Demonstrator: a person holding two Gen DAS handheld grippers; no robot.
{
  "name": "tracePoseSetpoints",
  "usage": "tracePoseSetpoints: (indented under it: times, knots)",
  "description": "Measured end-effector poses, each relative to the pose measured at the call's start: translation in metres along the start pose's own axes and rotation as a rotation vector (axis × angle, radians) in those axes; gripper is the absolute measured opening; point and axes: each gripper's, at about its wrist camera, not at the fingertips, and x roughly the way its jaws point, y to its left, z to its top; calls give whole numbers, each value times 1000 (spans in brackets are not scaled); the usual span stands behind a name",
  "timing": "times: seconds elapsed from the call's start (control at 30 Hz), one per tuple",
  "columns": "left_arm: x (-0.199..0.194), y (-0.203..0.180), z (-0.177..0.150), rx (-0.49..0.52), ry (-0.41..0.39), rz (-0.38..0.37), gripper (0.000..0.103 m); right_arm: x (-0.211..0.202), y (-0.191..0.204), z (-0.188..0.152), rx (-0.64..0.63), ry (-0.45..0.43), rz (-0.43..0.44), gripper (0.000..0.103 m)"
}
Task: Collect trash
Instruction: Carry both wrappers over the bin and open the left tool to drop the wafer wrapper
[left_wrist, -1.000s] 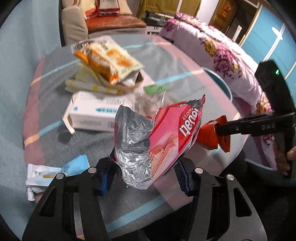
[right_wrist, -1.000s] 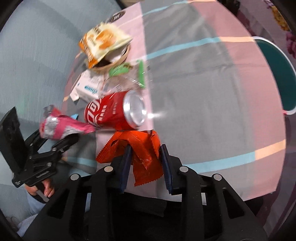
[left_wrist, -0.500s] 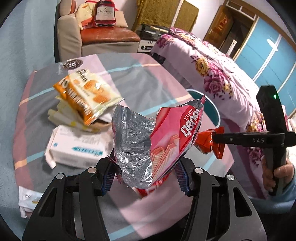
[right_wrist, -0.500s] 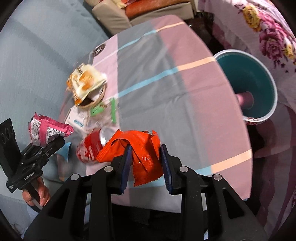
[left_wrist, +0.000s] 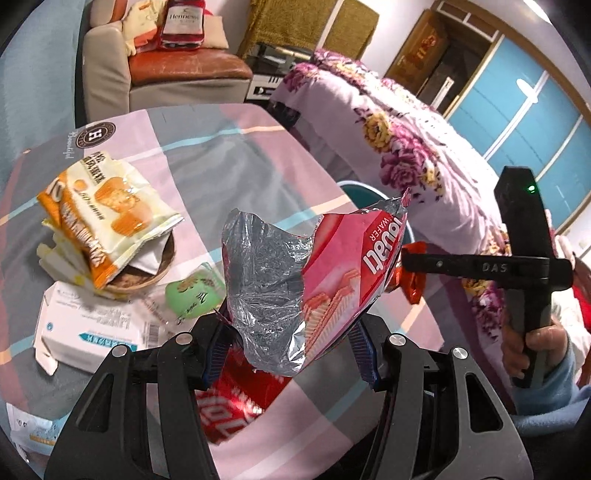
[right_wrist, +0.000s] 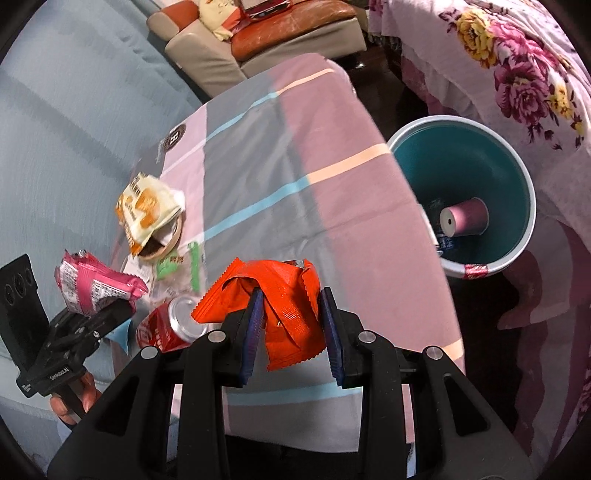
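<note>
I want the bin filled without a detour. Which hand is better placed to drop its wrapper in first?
Probably the right. The right gripper, shut on the orange wrapper, has the teal bin open beside it. The left gripper, holding the pink wafer wrapper, sits farther from it.

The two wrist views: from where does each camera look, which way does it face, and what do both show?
Left wrist: on the left hand-held gripper, facing down across the table toward the bed; it grips a pink wafer wrapper; the other hand shows.
Right wrist: on the right hand-held gripper, facing down toward the teal bin; it grips an orange wrapper.
Shared: red can, both wrappers.
</note>
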Motion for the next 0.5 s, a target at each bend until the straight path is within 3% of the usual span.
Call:
tracePoseSetpoints:
  times: [0.23,0.5]
  knots:
    - [41,-23,29,18,59,19,58,-18,-46,24,84,-66,-3,30]
    - [100,-86,74,116,120,-15,58,-58,-117,50,205,-191,-50,30]
